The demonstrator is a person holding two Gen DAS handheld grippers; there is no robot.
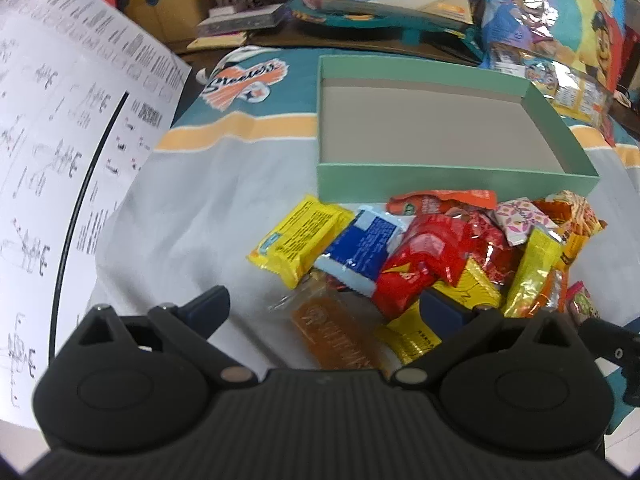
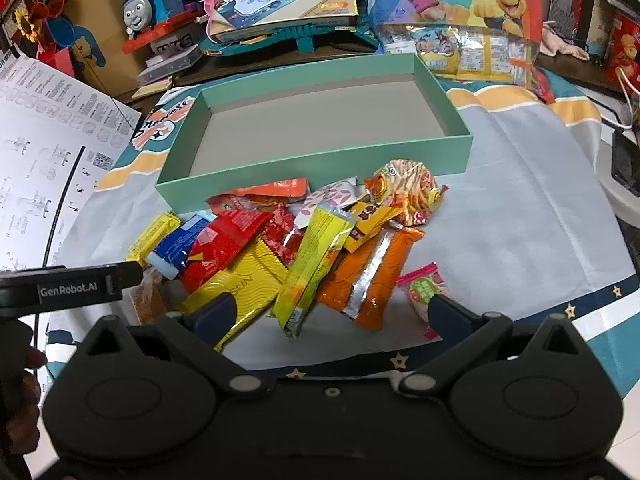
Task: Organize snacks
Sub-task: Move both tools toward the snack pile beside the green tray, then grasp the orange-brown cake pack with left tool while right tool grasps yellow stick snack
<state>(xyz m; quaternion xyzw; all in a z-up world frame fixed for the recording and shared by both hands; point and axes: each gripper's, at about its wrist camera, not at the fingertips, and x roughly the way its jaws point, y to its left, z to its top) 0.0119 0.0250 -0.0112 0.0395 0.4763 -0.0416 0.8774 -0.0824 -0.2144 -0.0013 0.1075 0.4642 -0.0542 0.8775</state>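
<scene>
A shallow mint-green box [image 1: 452, 182] [image 2: 320, 170] stands empty on the cloth, behind a heap of snack packets. In the left wrist view the heap holds a yellow bar [image 1: 298, 240], a blue packet [image 1: 360, 250], a red bag [image 1: 424, 264] and a clear orange packet [image 1: 332, 332]. My left gripper [image 1: 324, 304] is open and empty, just above the orange packet. My right gripper [image 2: 332, 310] is open and empty, near a yellow-green stick packet [image 2: 316, 264], an orange packet [image 2: 376, 276] and a small pink packet [image 2: 424, 288].
A printed instruction sheet [image 1: 60, 168] [image 2: 36, 152] lies at the left. Toy boxes, a train toy [image 2: 152, 4] and a cartoon bag [image 2: 460, 4] crowd the back. The left gripper's body [image 2: 68, 288] reaches into the right wrist view.
</scene>
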